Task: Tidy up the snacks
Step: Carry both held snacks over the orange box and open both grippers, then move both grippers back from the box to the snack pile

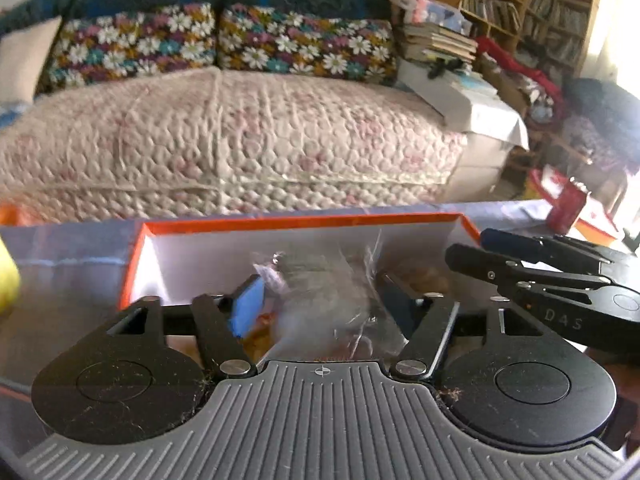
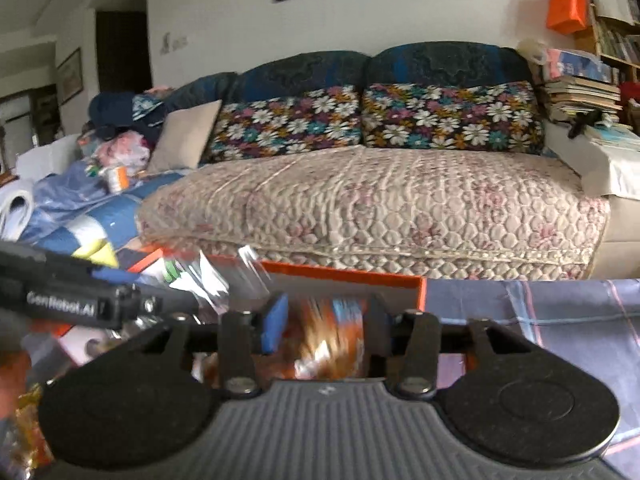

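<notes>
Left wrist view: at the left edge, a blurred yellow object [image 1: 6, 280] lies on the blue checked tablecloth [image 1: 72, 248]. In the lower centre the left gripper [image 1: 322, 308] hangs over an open orange box [image 1: 300, 220] with a white inside. Its jaws stand apart, with a blurred clear plastic snack bag [image 1: 320, 292] in the gap above the box. No pad is seen pressing on the bag. Behind the box, a sofa [image 1: 240, 140] with a pale quilted cover and two floral cushions [image 1: 136, 44] fills the upper frame. At lower right, the black fingers of the other gripper reach in over the box's right corner. A red carton [image 1: 566, 208] stands beyond them, and a bookshelf [image 1: 540, 12] fills the upper right.

Right wrist view: a heap of bags and clothes [image 2: 100, 184] lies at centre left, and gold-wrapped snacks [image 2: 24, 420] sit in the lower left corner. The left gripper enters from the left edge, with clear plastic beside its fingers. In the lower centre, the right gripper [image 2: 324, 320] has its jaws apart. A blurred orange and blue snack packet [image 2: 328, 336] sits loose between them, just in front of the box's far rim. To the right, the tablecloth stretches towards the sofa.
</notes>
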Action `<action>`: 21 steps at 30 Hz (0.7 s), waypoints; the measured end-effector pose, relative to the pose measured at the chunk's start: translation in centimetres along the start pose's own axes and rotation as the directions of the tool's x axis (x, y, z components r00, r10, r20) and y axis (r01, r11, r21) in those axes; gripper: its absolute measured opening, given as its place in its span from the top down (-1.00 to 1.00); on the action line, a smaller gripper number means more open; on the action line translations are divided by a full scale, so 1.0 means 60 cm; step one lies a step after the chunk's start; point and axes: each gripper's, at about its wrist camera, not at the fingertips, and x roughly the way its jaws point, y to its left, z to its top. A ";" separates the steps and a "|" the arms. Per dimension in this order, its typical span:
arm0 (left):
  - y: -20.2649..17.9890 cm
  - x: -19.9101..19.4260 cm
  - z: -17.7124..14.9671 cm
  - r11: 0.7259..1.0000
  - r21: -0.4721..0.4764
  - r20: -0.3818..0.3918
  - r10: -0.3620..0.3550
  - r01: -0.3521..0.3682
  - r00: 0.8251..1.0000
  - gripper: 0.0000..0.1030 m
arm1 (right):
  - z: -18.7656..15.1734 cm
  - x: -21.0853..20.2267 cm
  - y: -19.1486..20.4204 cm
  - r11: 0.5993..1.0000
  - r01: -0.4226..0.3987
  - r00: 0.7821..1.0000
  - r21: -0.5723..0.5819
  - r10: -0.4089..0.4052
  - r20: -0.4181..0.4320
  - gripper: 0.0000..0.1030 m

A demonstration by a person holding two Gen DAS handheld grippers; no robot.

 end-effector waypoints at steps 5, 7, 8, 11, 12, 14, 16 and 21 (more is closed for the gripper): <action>-0.009 -0.084 -0.049 1.000 -0.008 0.078 0.026 -0.025 0.997 -0.12 | -0.029 -0.100 0.003 0.999 0.026 0.996 -0.027 -0.024 0.085 -0.80; -0.013 -0.122 -0.084 1.000 -0.009 0.075 0.029 -0.028 0.997 -0.14 | -0.045 -0.123 0.002 1.000 0.025 0.996 -0.016 -0.024 0.083 -0.80; -0.015 -0.143 -0.104 1.000 -0.013 0.072 0.026 -0.026 0.997 -0.17 | -0.060 -0.142 0.001 1.000 0.019 0.997 0.003 -0.020 0.080 -0.80; -0.030 -0.201 -0.181 1.000 -0.024 0.039 0.019 -0.018 0.999 -0.27 | -0.123 -0.193 -0.001 0.998 0.014 0.999 0.068 -0.017 0.042 -0.80; -0.035 -0.217 -0.210 0.999 -0.028 0.018 0.018 -0.017 1.000 -0.28 | -0.146 -0.205 0.000 0.996 0.021 1.000 0.090 -0.023 0.019 -0.80; -0.046 -0.241 -0.265 0.999 -0.041 -0.035 0.015 -0.016 0.999 -0.28 | -0.216 -0.234 -0.001 0.985 0.034 0.998 0.170 -0.026 -0.053 -0.80; -0.061 -0.260 -0.316 0.999 -0.045 -0.080 0.017 -0.021 0.997 -0.27 | -0.238 -0.242 -0.004 0.979 0.039 0.997 0.201 -0.024 -0.078 -0.80; -0.086 -0.284 -0.402 0.999 -0.013 -0.136 0.047 -0.050 0.990 -0.24 | -0.280 -0.258 -0.009 0.967 0.058 0.991 0.248 -0.026 -0.131 -0.80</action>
